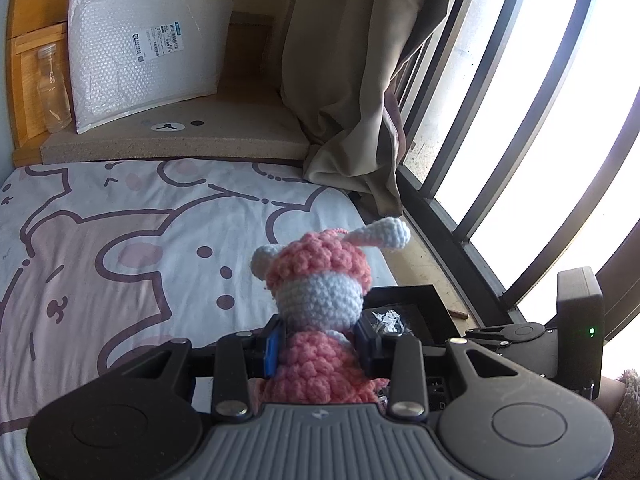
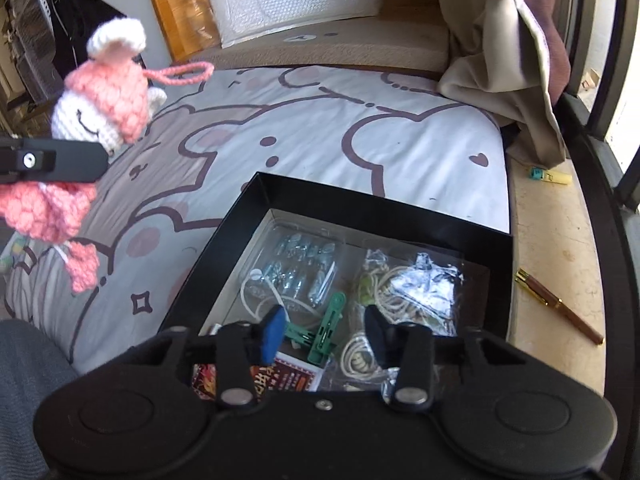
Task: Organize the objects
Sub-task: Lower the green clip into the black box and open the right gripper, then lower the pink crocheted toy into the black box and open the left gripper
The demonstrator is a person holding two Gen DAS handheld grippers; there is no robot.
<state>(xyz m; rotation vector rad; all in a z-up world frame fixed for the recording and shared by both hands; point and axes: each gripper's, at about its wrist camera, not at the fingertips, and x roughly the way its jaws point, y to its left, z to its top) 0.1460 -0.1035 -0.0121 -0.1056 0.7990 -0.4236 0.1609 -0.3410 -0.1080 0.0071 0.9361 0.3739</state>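
My left gripper [image 1: 318, 346] is shut on a pink and white crochet doll [image 1: 320, 292] and holds it upright above the bed. The doll [image 2: 100, 104] also shows at the far left of the right wrist view, clamped by the left gripper's finger [image 2: 56, 160]. A black box [image 2: 420, 216] lies on the bed by the window side, holding a green clip [image 2: 328, 330], plastic bags of small parts and cords. Its corner shows in the left wrist view [image 1: 404, 296]. My right gripper [image 2: 324, 334] is open and empty just above the box's near end.
The bed sheet [image 1: 120, 240] has a cartoon bear print. A bubble-wrap mailer [image 1: 144, 52] and a clear jar [image 1: 52, 88] stand on a tan cushion [image 1: 224, 136] at the head. A curtain [image 1: 360, 80] hangs by the barred window. A brown pen [image 2: 560, 306] lies on the sill.
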